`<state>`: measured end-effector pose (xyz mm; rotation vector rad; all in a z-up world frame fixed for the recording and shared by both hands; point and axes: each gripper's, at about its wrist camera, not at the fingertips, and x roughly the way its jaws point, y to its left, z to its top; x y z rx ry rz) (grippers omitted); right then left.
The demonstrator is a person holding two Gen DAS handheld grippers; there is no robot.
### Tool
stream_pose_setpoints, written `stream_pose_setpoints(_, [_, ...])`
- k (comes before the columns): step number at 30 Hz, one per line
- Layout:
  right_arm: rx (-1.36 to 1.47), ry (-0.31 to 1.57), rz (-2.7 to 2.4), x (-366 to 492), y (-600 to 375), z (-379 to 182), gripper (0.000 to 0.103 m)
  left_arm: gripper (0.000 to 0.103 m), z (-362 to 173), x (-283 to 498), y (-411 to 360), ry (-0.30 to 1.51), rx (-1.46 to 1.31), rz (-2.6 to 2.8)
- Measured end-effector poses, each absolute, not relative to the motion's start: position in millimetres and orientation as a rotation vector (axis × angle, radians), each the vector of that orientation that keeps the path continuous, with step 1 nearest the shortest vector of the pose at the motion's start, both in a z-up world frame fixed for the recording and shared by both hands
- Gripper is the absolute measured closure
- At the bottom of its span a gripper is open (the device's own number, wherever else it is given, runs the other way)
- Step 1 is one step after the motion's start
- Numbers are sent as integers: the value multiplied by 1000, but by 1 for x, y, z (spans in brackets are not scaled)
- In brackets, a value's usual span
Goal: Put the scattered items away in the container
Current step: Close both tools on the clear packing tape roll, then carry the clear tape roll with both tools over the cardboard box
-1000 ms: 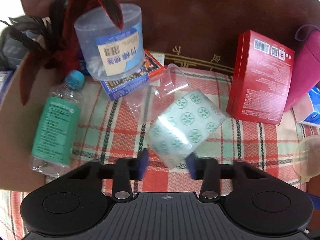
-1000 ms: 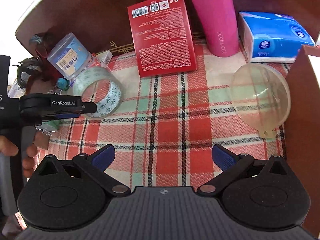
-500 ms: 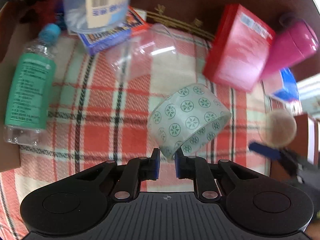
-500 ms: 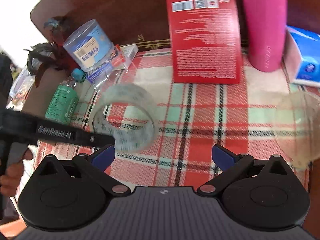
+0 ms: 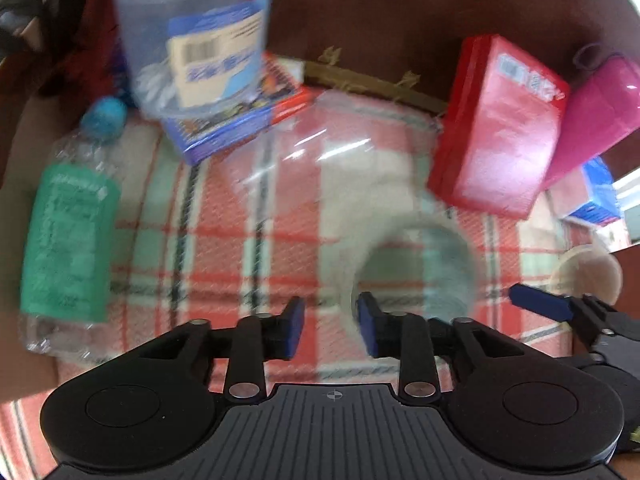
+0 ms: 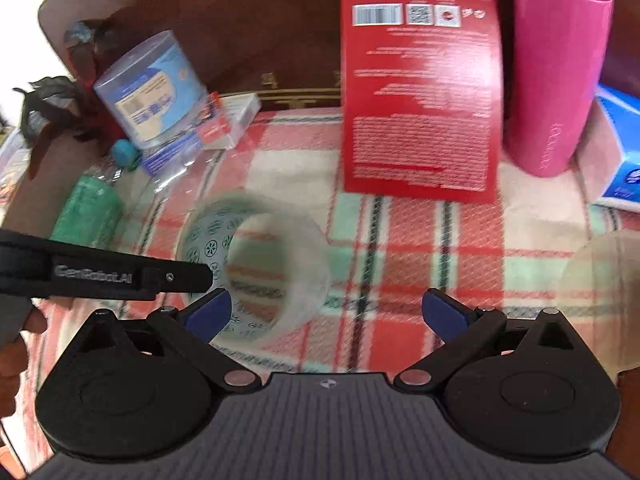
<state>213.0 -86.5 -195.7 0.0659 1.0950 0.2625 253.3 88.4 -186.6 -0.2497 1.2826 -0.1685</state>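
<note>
A roll of clear tape [image 5: 452, 272] printed with green rings hangs blurred just above the plaid cloth [image 5: 224, 264]. My left gripper [image 5: 330, 330] is open; the roll's left wall sits loose beside its right fingertip. In the right wrist view the tape roll [image 6: 308, 268] is in front of my right gripper's left finger, with the left gripper's tip [image 6: 196, 276] at its rim. My right gripper [image 6: 326, 314] stands wide open with nothing held. Its blue finger [image 5: 540, 306] shows at the left wrist view's right edge.
A green-labelled bottle [image 5: 68, 240], a clear tub [image 5: 200, 40], a blue card box [image 5: 224, 128] and a clear cup [image 5: 320, 148] lie at the left. A red box [image 6: 420, 100], pink flask [image 6: 560, 60], blue tissue pack [image 6: 624, 152] and clear dome [image 6: 600, 292] stand at the right.
My left gripper closed on the tape roll and carried it right toward the right gripper. Its fingers have now spread apart and the roll has turned, showing its hole.
</note>
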Motion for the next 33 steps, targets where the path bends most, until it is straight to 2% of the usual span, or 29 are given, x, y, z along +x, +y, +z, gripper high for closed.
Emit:
stream_pose_setpoints(4, [69, 1110, 247, 216, -91, -201, 11, 52, -193, 258, 79, 1283, -236, -183])
stream_pose_setpoints(9, [94, 1131, 298, 221, -84, -205, 42, 54, -204, 264, 72, 1287, -238, -175])
stream_pose_setpoints(12, [89, 1144, 322, 225, -77, -207, 57, 62, -207, 265, 75, 1286, -231, -166])
stream_pose_setpoints(13, [91, 1150, 330, 227, -75, -209, 60, 79, -207, 265, 75, 1289, -225, -163])
stream_pose_setpoints(16, [104, 1162, 334, 228, -72, -211, 66, 86, -205, 263, 73, 1299, -208, -141])
stream_pose_setpoints(17, [102, 1159, 335, 225, -73, -208, 71, 88, -202, 260, 73, 1299, -206, -136])
stream_pose_setpoints(24, [144, 1105, 347, 196, -85, -178, 79, 88, -171, 217, 68, 1262, -172, -130])
stream_pose_setpoints(33, [119, 972, 472, 160, -54, -112, 80, 88, -99, 155, 108, 1116, -217, -1])
